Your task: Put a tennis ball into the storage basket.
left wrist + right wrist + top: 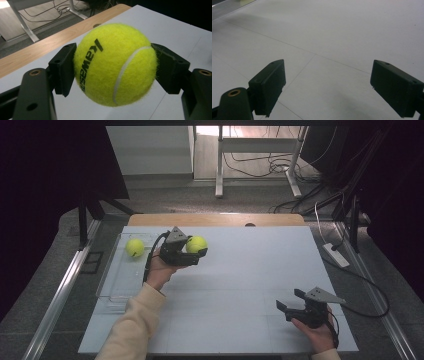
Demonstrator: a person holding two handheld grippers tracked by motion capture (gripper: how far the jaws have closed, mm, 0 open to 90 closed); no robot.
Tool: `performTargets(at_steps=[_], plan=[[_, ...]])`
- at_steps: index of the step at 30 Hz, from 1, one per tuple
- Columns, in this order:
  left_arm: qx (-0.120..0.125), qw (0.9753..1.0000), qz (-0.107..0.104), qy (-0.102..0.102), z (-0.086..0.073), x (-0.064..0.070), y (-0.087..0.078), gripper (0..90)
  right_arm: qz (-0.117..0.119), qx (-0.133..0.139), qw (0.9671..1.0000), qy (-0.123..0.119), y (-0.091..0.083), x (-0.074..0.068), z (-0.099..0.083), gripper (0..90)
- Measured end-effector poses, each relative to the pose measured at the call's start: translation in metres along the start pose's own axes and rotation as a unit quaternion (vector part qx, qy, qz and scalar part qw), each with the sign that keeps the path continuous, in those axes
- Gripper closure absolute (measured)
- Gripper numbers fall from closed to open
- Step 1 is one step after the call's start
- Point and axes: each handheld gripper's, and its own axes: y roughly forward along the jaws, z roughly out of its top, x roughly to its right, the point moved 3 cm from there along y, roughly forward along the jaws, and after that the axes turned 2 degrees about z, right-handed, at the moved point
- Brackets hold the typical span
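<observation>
My left gripper (196, 246) is shut on a yellow tennis ball (196, 243) and holds it above the back left of the white table. In the left gripper view the ball (115, 63), printed with black letters, is pressed between both black pads (62, 67). A second yellow tennis ball (134, 247) lies in the clear plastic tray (116, 285) at the table's left edge. My right gripper (290, 300) hovers near the front right corner, open, with nothing between its jaws; the right gripper view (327, 85) has bare table surface between them.
The white table (240, 270) has a wooden strip (215, 219) along its far edge. Beyond it stand a desk frame (260, 160) and loose cables (280, 167) on the floor. A power strip (336, 255) lies by the right edge.
</observation>
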Motion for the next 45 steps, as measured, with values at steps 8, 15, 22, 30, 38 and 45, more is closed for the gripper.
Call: performTargets(at_steps=[8, 15, 22, 30, 38, 45], plan=[[0.003, 1.0000, 0.003, -0.005, -0.004, -0.003, -0.008, 26.9, -0.001, -0.001, 1.0000, -0.001, 0.000, -0.001, 0.000, 13.2], [0.005, 0.9999, 0.006, -0.008, -0.009, -0.007, -0.015, 26.9, -0.001, 0.000, 1.0000, 0.001, 0.000, -0.001, 0.001, 13.2], [0.008, 0.9997, 0.009, -0.020, -0.014, -0.013, -0.022, 26.9, 0.000, -0.001, 1.0000, 0.001, 0.001, -0.001, 0.000, 13.2], [0.004, 0.9995, 0.021, -0.022, -0.019, -0.018, -0.027, 26.9, 0.000, -0.003, 1.0000, -0.001, 0.002, -0.001, 0.000, 13.1], [0.009, 0.9991, 0.027, -0.032, -0.024, -0.024, -0.034, 26.9, -0.001, -0.004, 1.0000, 0.000, 0.002, -0.001, 0.000, 13.1], [0.013, 0.9984, 0.036, -0.041, -0.026, -0.029, -0.040, 26.9, -0.001, -0.003, 1.0000, -0.001, 0.002, -0.001, 0.000, 13.1]])
